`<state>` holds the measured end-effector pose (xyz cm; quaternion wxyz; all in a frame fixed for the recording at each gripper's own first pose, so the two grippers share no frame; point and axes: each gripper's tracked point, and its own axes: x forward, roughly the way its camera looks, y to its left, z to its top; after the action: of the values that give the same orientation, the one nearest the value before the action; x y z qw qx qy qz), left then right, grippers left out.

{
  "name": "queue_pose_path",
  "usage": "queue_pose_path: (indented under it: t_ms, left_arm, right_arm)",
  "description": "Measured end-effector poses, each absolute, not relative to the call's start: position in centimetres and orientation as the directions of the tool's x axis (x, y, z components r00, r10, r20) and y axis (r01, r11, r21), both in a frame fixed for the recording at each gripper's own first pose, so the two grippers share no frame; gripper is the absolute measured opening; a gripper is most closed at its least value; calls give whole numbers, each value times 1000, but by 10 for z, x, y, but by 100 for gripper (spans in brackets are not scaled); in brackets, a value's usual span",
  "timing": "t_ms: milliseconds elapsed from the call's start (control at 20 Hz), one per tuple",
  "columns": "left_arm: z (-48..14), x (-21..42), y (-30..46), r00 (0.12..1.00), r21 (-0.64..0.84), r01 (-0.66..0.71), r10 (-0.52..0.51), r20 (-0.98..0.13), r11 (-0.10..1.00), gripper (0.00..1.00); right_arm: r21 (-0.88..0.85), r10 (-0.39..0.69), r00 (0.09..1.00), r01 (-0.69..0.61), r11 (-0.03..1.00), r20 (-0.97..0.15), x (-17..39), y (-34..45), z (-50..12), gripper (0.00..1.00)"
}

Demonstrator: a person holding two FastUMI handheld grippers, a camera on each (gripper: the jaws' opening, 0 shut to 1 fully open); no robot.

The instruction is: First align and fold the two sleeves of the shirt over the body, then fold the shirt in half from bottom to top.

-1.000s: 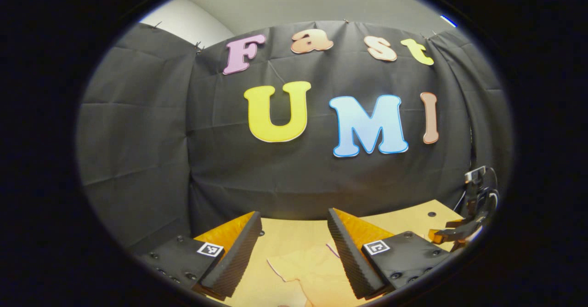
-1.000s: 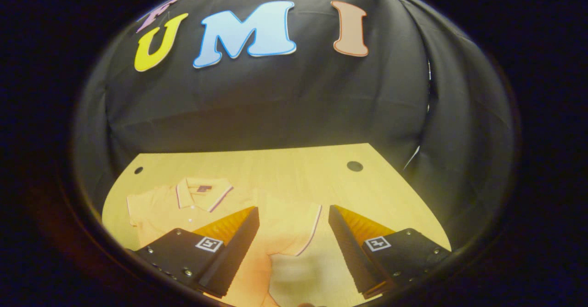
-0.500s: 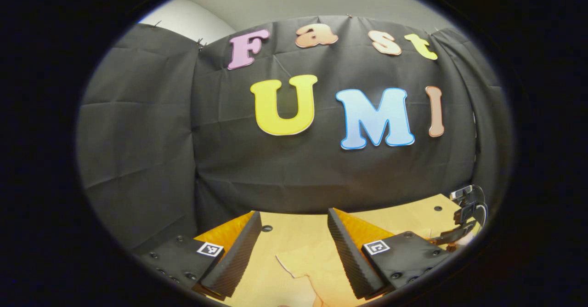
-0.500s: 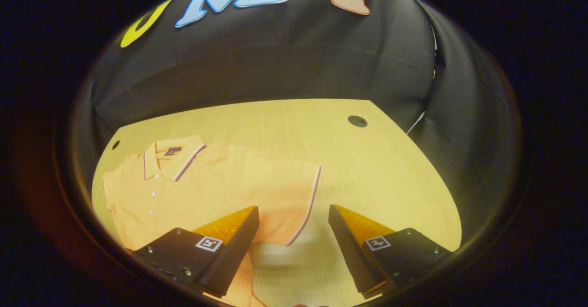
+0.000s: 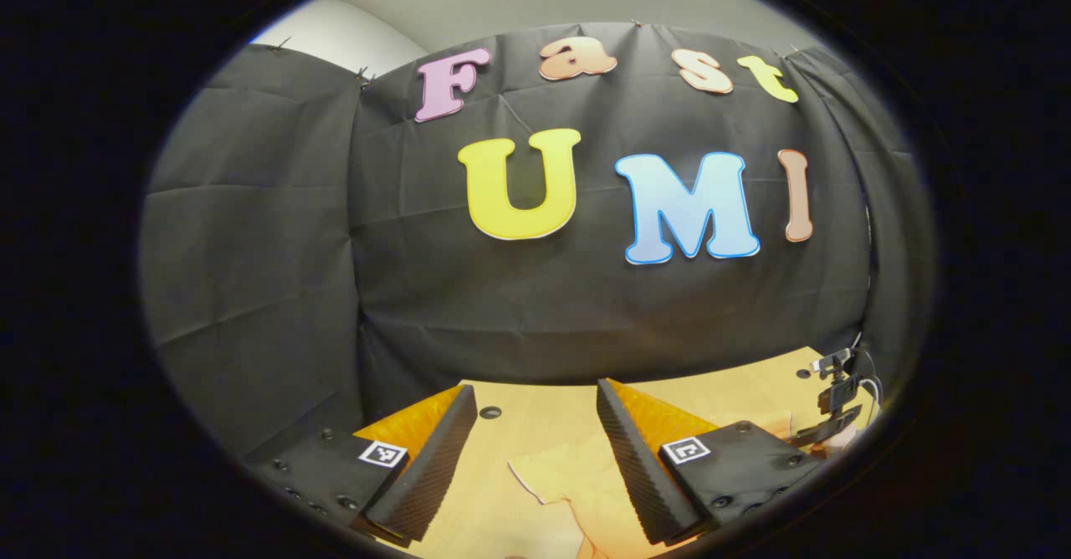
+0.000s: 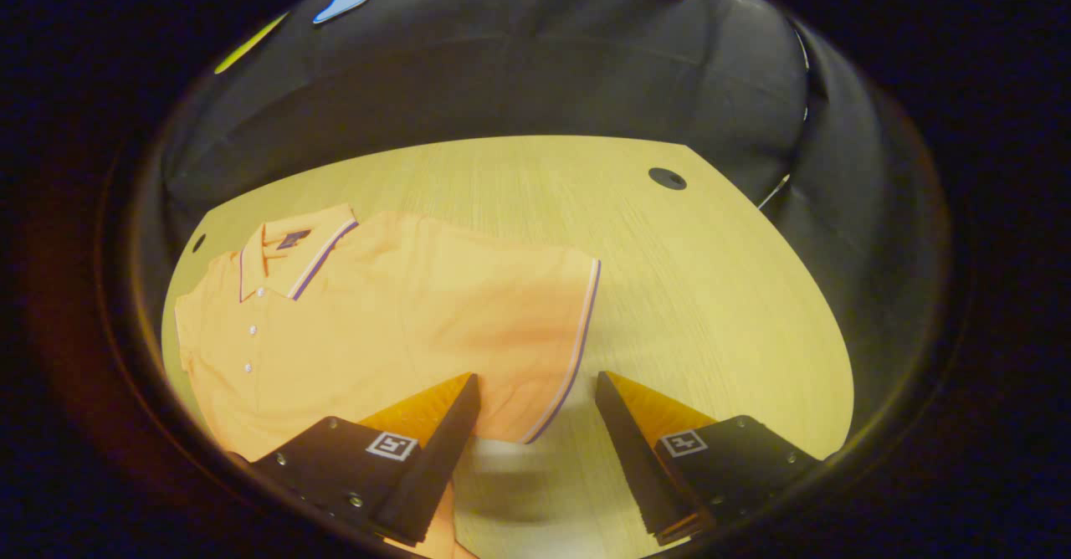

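Right gripper view: right gripper (image 6: 531, 450) spread wide above sleeve (image 6: 535, 325) of shirt (image 6: 376, 316), poised to grasp hem; left gripper (image 5: 535, 458) likewise unclenched, empty over table (image 5: 519, 425).

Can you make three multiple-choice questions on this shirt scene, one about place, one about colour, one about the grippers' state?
1. Where does the shirt lie?
A. flat on the wooden table
B. hung on the wall
C. on the floor

2. What colour is the shirt?
A. blue
B. orange
C. white

3. How does the right gripper stand?
A. shut on the collar
B. open over the sleeve hem
C. shut on a button

Answers: 1 A, it is spread on the tabletop; 2 B, orange cloth with striped trim; 3 B, its fingers stand apart around the hem.
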<state>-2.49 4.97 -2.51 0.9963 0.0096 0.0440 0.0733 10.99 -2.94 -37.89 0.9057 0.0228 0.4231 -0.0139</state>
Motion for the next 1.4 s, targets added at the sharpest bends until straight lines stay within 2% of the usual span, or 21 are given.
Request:
queue_pose_path:
  t_ms: [50,100,150,200,250,300,350,400,450,650,950,1150,1400]
  left_arm:
    - [-26,-25,49,986,24,-143,145,-87,989,94]
    - [-27,-25,48,986,22,-141,143,-89,990,94]
    - [-27,-25,47,986,18,-140,141,-89,990,94]
    - [-27,-23,47,986,15,-139,140,-88,990,94]
    - [-27,-23,47,986,14,-138,139,-89,990,95]
    - [-28,-23,46,986,14,-137,138,-89,990,95]
    - [-28,-23,46,987,13,-136,137,-89,991,95]
    - [-29,-24,46,987,12,-136,136,-89,991,94]
    - [-29,-24,46,986,13,-136,137,-90,991,94]
    - [-31,-25,53,985,9,-147,147,-94,989,94]
    - [-36,-27,62,981,4,-165,165,-99,986,94]
    - [-39,-26,65,979,-8,-173,172,-106,985,95]
    - [-42,-28,72,977,-15,-186,184,-111,982,94]
  right_arm:
    - [41,-2,639,53,998,-769,110,-29,-379,77]
    - [48,-1,633,60,997,-774,111,-30,-380,70]
    - [55,5,632,60,997,-775,111,-30,-379,69]
    - [68,16,627,60,996,-779,112,-30,-380,61]
    - [82,26,626,61,995,-779,113,-29,-378,39]
    - [97,34,618,69,993,-785,114,-29,-378,33]
    - [106,38,613,76,991,-789,112,-29,-379,19]
    - [113,45,611,73,991,-790,113,-29,-376,19]
    - [114,41,608,83,990,-793,114,-28,-377,3]
    - [47,9,602,48,998,-798,115,-24,-375,3]
    - [-99,-34,695,-53,994,-719,133,-1,-338,3]
    - [-177,7,748,-166,970,-664,145,36,-313,3]
    - [-272,122,766,-366,890,-632,141,108,-299,3]
